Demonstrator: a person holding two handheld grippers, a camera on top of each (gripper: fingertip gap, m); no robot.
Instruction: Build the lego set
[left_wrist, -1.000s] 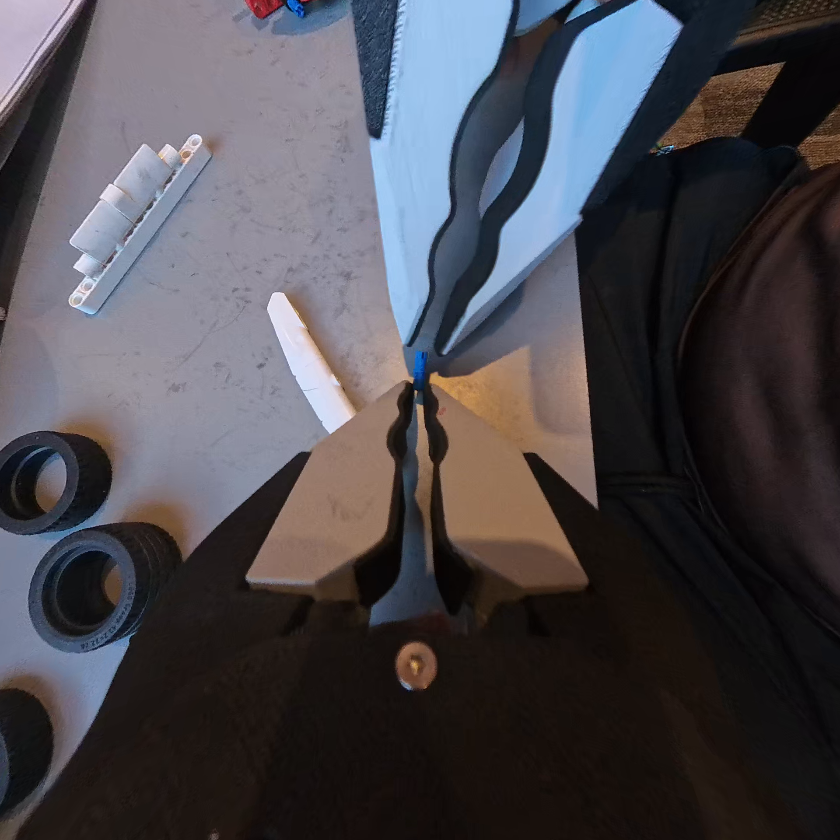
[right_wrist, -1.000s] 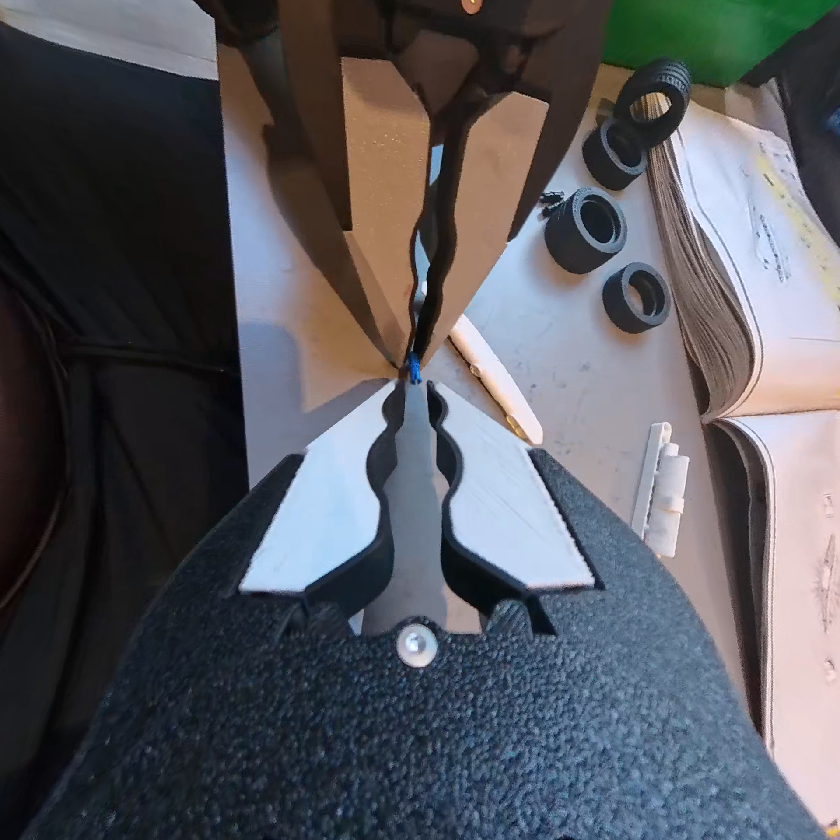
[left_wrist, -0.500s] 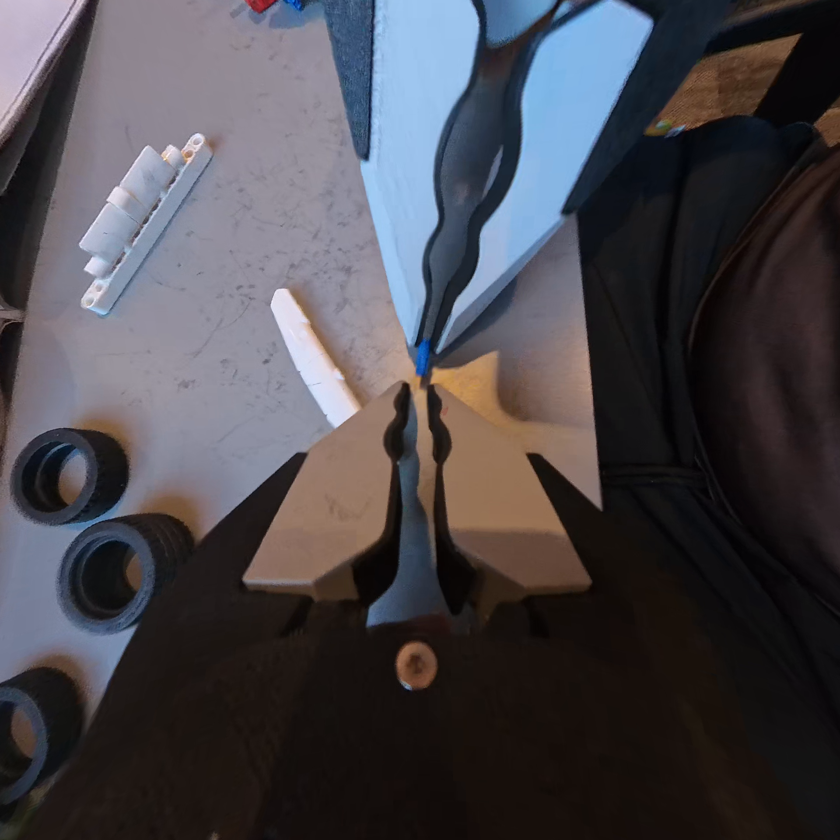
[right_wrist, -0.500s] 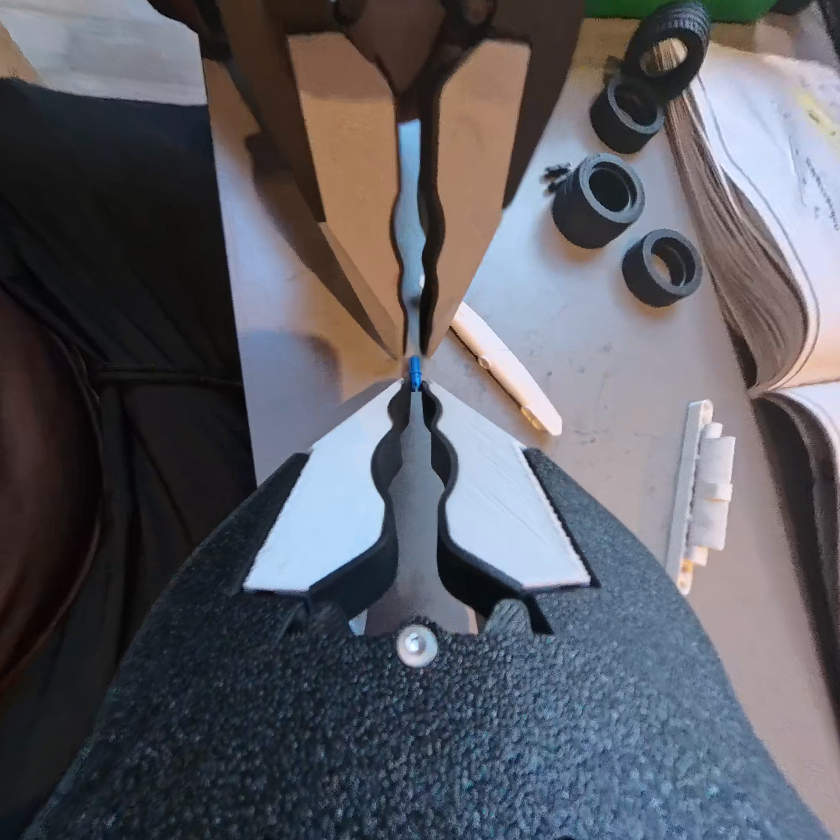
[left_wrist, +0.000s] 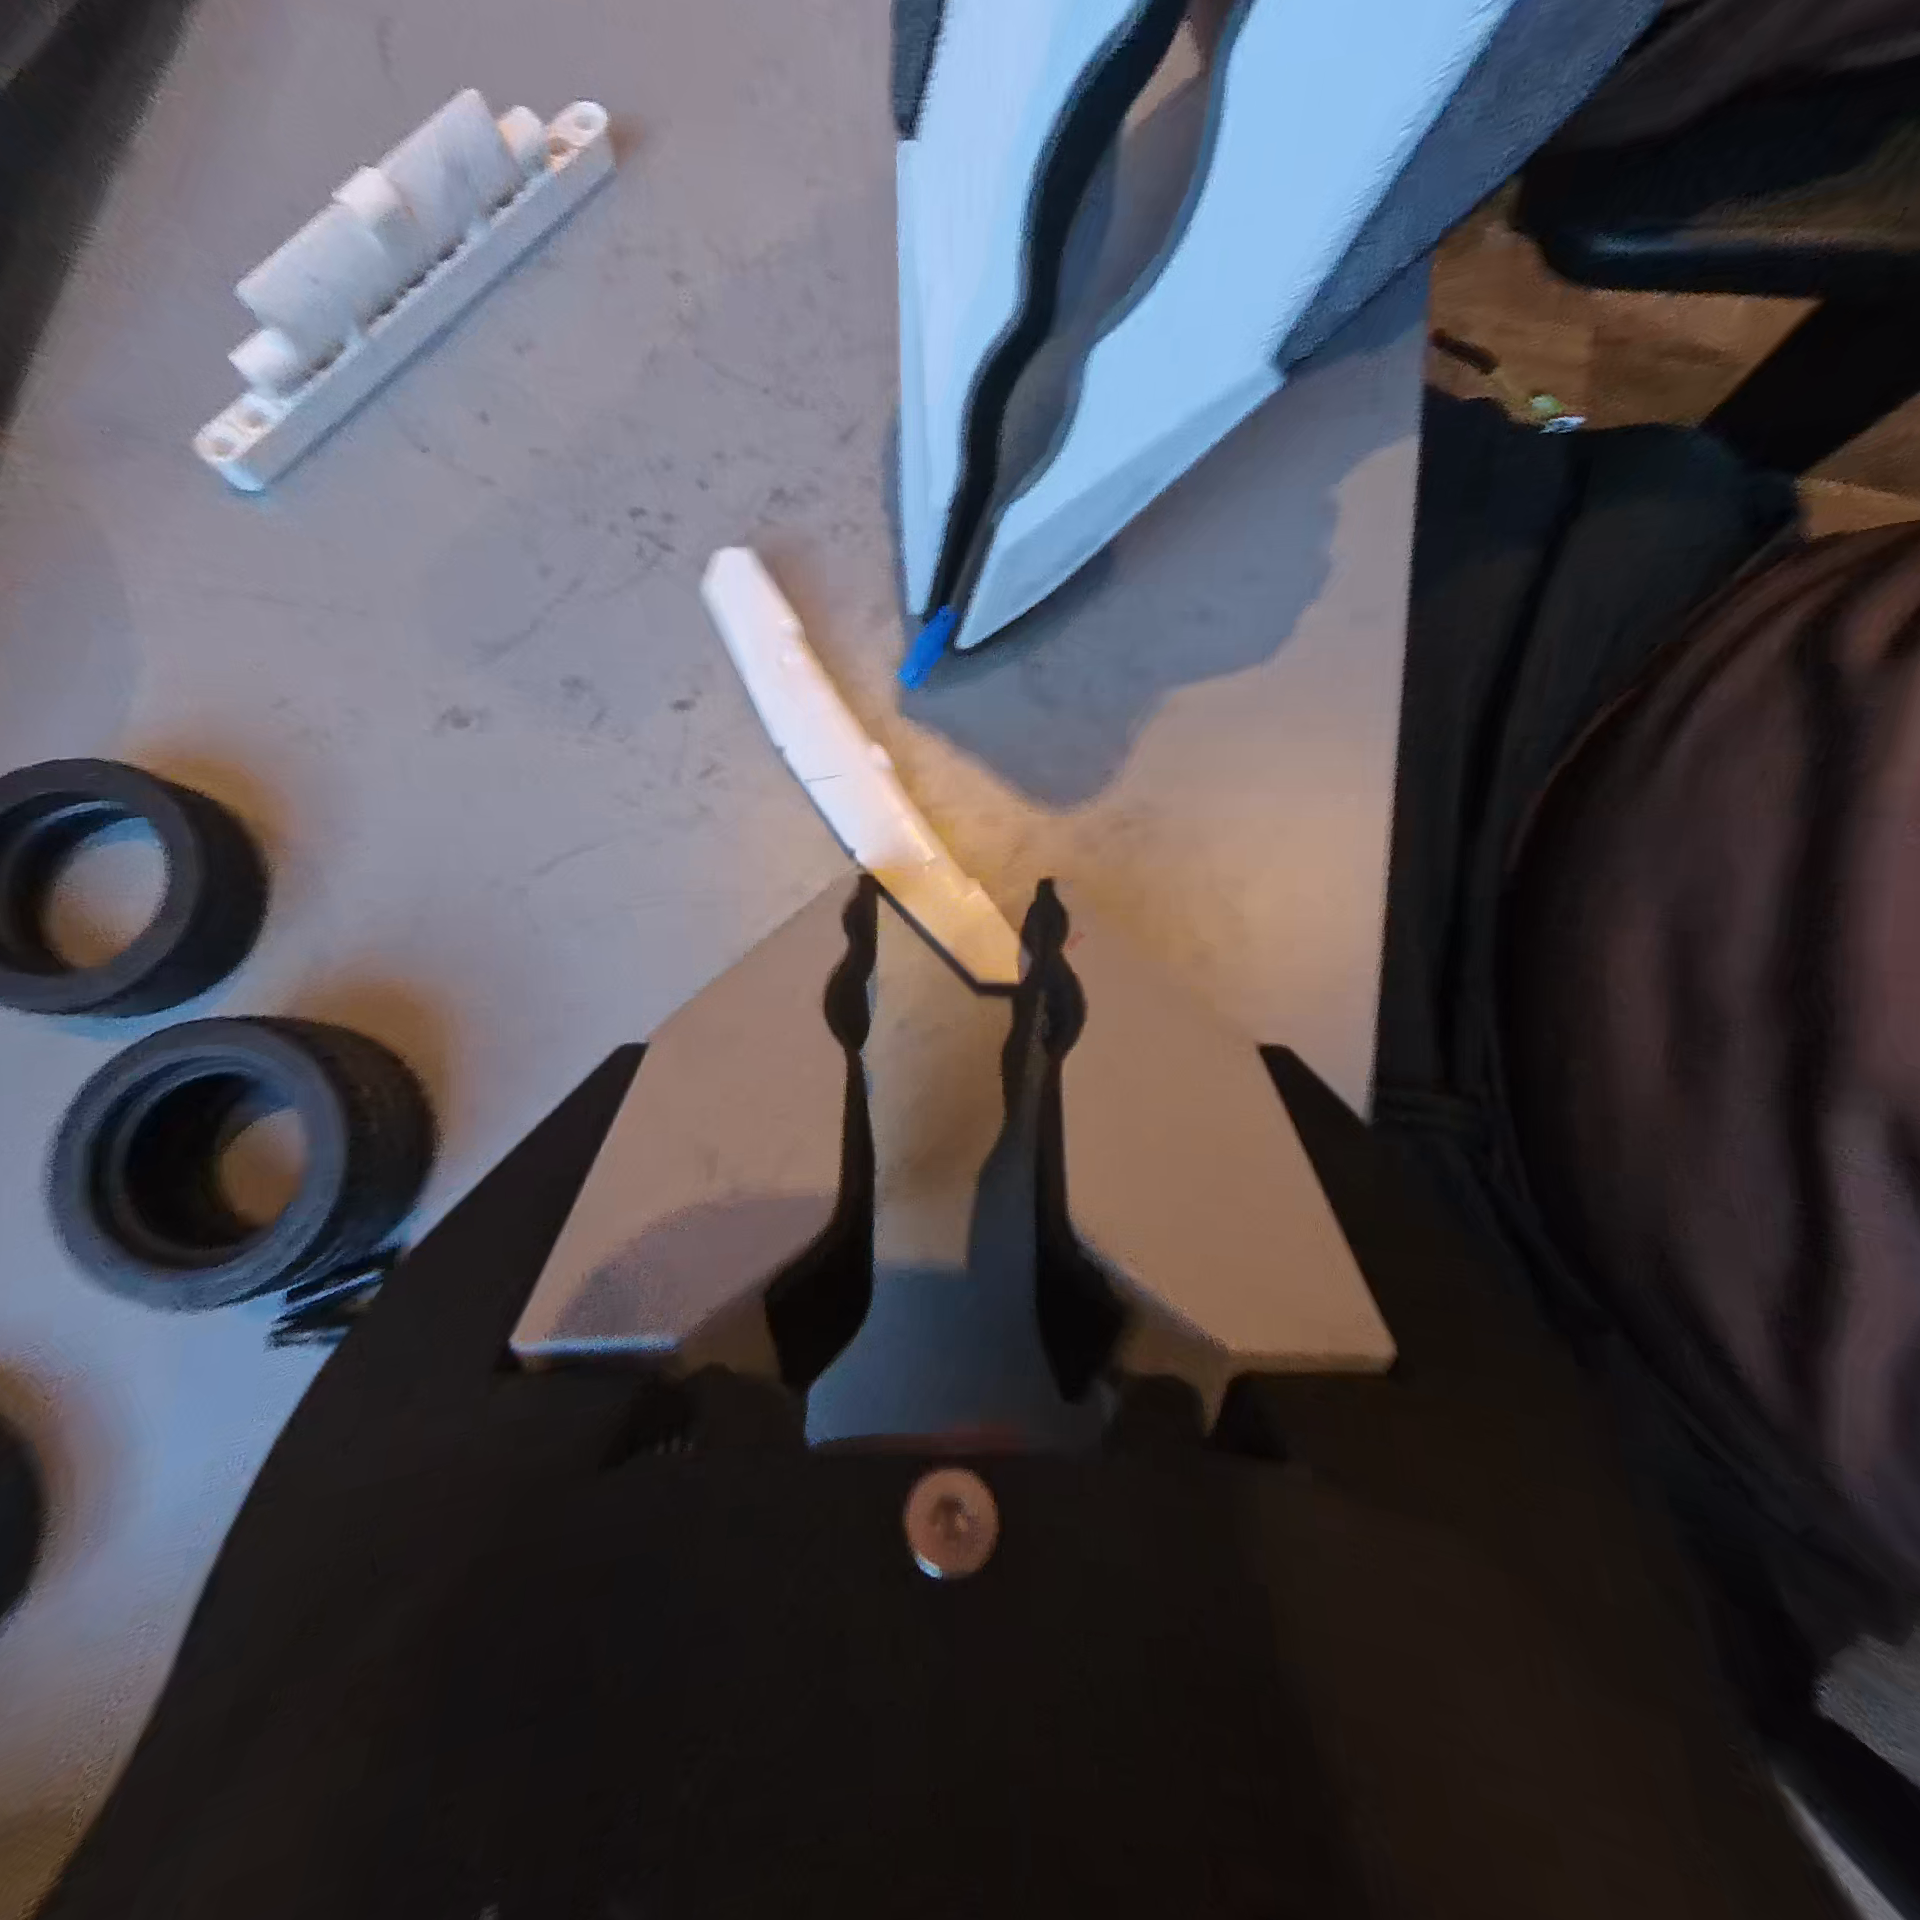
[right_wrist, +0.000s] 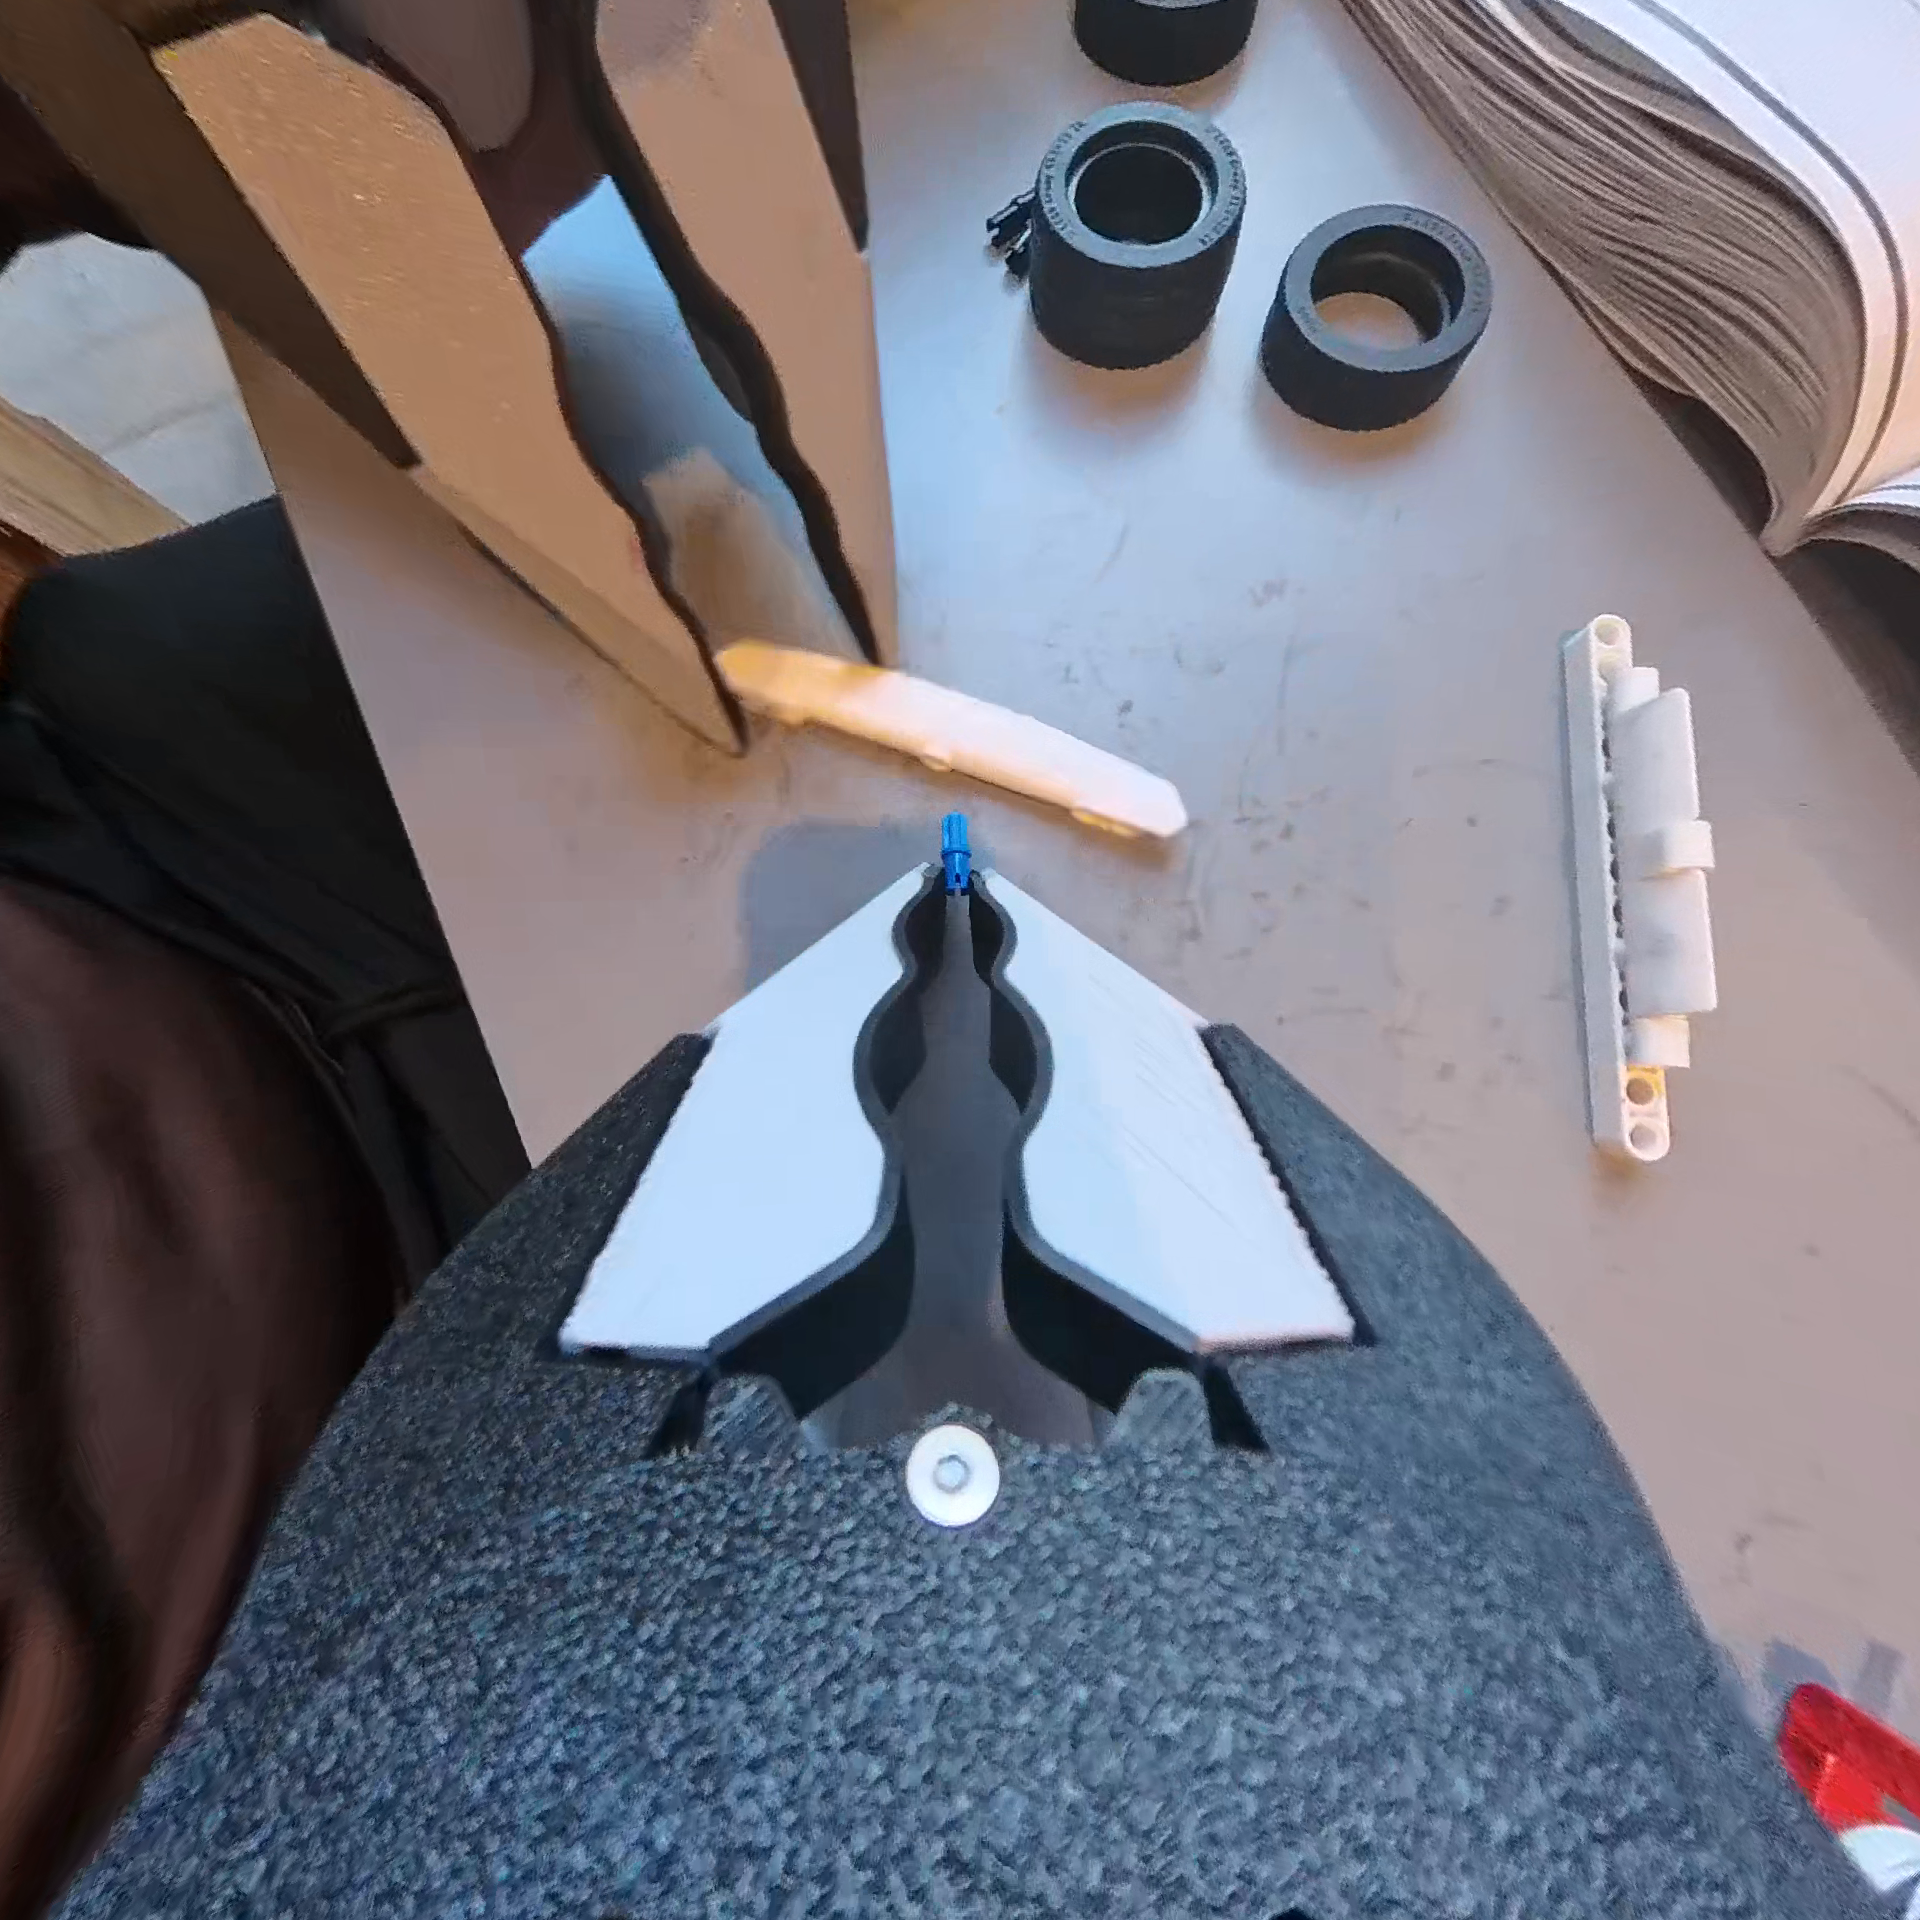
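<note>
We see our left gripper (left_wrist: 951, 894) as a smooth black housing with a silver screw (left_wrist: 950, 1523) set in its middle. Its two fingers (left_wrist: 727, 1143) are flat tan-grey wedges that taper to points, each lined on the inner edge with wavy black rubber. Our right gripper (right_wrist: 954, 871) has a coarser, speckled black shell and its own silver screw (right_wrist: 951, 1473). The fingers (right_wrist: 769, 1174) there are pale white wedges, faintly scored, with the same scalloped black lining. Beside both, we wear dark clothing (left_wrist: 1714, 1039), black and deep brown, in soft folds.
</note>
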